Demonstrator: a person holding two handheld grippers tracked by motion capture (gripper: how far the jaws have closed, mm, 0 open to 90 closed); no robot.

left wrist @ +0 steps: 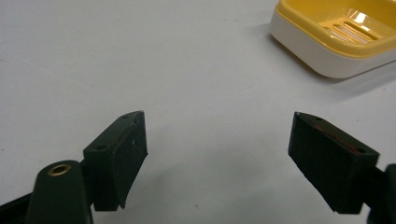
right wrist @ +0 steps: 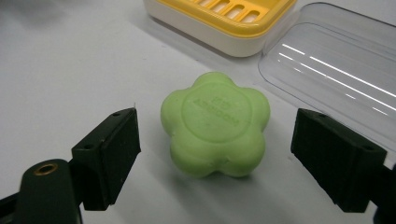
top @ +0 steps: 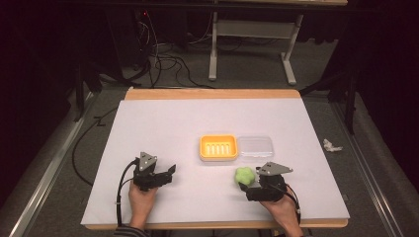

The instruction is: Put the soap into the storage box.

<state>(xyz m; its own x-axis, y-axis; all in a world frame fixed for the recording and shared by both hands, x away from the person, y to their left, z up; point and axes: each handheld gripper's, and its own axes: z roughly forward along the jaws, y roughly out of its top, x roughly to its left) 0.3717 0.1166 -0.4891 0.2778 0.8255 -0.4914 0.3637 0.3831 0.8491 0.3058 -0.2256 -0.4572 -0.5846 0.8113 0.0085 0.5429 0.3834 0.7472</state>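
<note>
A white sheet covers the bench (top: 163,123) in a dark room. Your left claw (left wrist: 217,140) rests released over bare sheet, near the yellow soap dish (top: 219,147). Its clear lid (top: 255,146) lies beside the dish. The green flower soap (right wrist: 215,123) sits between your right claw's (right wrist: 215,154) spread jaws, untouched. Judging by this, you're at the grasp: close squarely, then lift.

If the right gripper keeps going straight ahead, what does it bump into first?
Most likely the green flower-shaped soap, which lies on the table between the open jaws of the right hand-held gripper. The yellow soap dish sits farther beyond.
</note>
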